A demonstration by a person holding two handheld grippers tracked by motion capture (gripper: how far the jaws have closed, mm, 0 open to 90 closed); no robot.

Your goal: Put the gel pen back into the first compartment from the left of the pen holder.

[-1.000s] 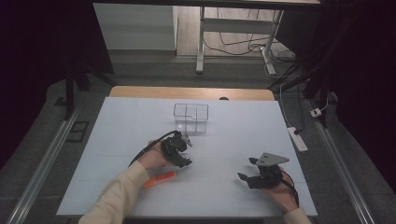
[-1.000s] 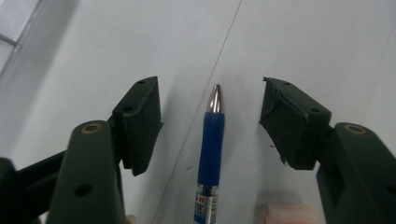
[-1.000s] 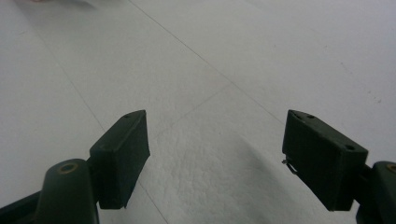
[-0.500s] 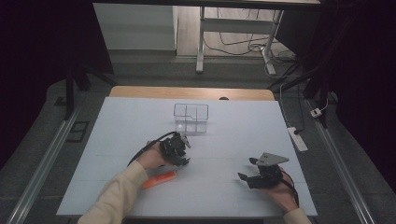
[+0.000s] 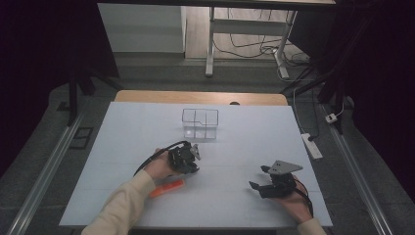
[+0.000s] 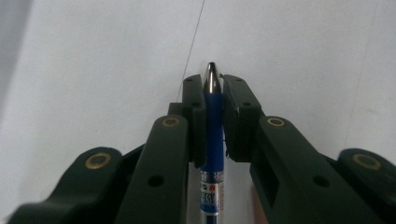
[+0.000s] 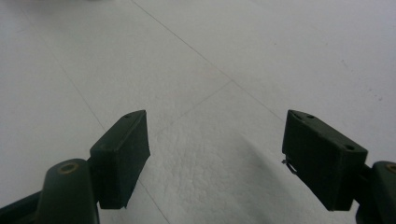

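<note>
At the left we see an orange marker [image 5: 167, 188] lying on the white surface [image 5: 122, 142] just beside our left sleeve, its long axis running up toward the right. Our left gripper [image 6: 214, 95] has just been closing and now clamps a blue ballpoint pen [image 6: 213, 126] between its matte black pads. The pen lies along the jaws, its rounded metal tip pointing forward past them, its smooth blue barrel giving way to a clear labelled section nearer the camera. Beyond stands a clear plastic box [image 5: 200, 123] with dividers. At the right, our right gripper [image 7: 217, 156] holds its jaws wide apart over the textured white sheet, holding nothing.
</note>
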